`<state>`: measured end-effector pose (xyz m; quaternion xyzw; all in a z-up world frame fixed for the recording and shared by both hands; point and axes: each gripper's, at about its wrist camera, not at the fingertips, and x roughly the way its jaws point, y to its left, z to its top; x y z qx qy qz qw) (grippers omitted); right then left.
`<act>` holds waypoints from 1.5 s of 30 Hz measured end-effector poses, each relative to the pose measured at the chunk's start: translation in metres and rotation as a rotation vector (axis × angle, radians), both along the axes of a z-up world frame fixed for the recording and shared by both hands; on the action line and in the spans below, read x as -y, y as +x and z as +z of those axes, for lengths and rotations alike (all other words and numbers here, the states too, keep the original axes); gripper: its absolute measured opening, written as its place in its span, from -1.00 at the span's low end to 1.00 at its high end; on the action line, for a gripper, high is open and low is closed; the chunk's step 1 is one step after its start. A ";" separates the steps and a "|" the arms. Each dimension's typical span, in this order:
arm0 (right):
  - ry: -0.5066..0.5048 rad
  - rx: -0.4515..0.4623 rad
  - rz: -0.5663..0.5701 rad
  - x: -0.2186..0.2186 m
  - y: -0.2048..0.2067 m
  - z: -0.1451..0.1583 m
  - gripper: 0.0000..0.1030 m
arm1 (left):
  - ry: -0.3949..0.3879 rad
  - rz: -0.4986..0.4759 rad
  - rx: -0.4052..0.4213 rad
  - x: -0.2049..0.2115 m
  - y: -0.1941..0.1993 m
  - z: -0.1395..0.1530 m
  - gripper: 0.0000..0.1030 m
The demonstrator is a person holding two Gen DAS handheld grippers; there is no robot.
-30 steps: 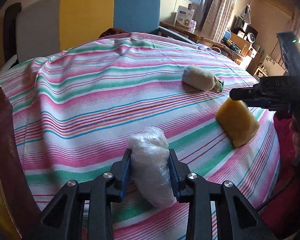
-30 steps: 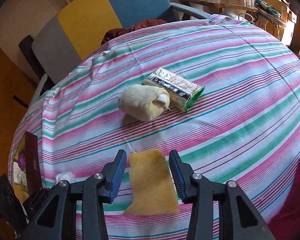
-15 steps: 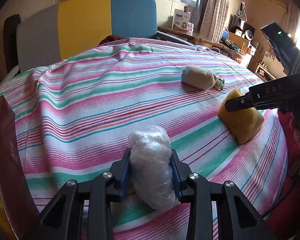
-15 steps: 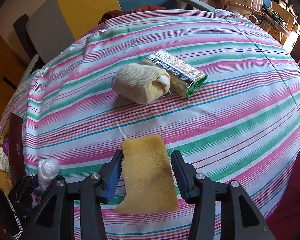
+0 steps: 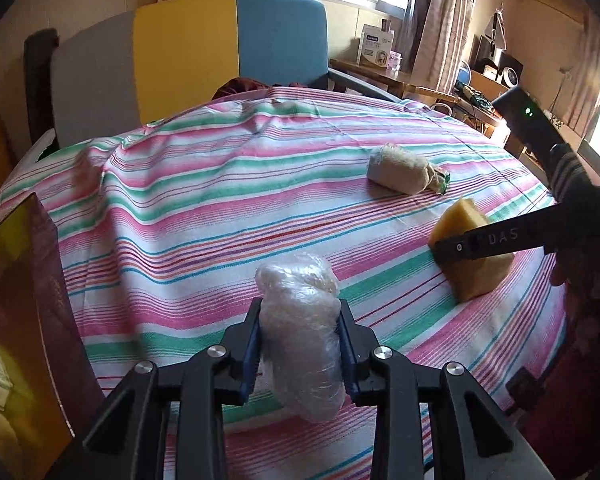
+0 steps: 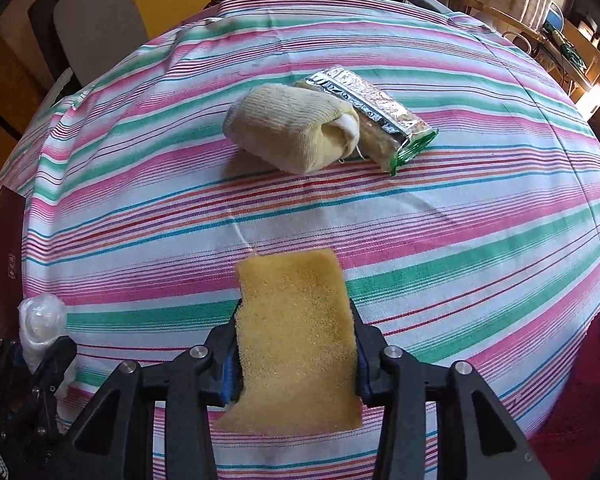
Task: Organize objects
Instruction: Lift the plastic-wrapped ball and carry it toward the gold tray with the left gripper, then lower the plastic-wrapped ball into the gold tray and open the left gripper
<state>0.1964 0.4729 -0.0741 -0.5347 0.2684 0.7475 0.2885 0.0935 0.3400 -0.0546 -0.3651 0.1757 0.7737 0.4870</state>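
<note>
From the left wrist, your left claw (image 5: 300,344) is pinching the plastic-wrapped bundle (image 5: 300,332) above the near edge of the striped worktop (image 5: 188,216), with the rolled sock (image 5: 398,170) farther off to the right. From the right wrist, your right claw (image 6: 294,356), its jaws just closing in, squeezes the yellow sponge (image 6: 296,336); beyond it the sock touches the foil snack packet (image 6: 374,114).

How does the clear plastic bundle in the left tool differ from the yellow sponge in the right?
The crinkled clear plastic bundle is rounded, glossy and see-through; the yellow sponge is a flat, matte, grainy slab. The bundle bulges past its pads; the sponge pinches in. Each is clamped in one tool.
</note>
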 end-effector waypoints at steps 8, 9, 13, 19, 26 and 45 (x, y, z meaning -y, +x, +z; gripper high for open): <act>0.011 0.005 0.003 0.000 0.003 0.000 -0.15 | 0.032 0.017 -0.034 0.016 0.004 0.029 -0.34; 0.013 0.006 0.003 0.000 0.004 0.000 -0.15 | 0.036 0.019 -0.032 0.018 0.003 0.032 -0.34; 0.024 0.013 0.008 0.000 0.005 0.001 -0.15 | 0.048 0.037 -0.034 0.027 0.001 0.041 -0.34; 0.037 0.021 0.013 -0.001 0.007 0.001 -0.15 | 0.053 0.076 -0.018 0.041 -0.010 0.047 -0.34; 0.056 0.035 0.024 -0.003 0.008 0.002 -0.15 | 0.068 0.136 0.005 0.067 -0.029 0.053 -0.34; 0.084 0.053 0.038 -0.004 0.012 0.002 -0.15 | 0.147 0.676 0.352 0.234 -0.224 0.031 -0.34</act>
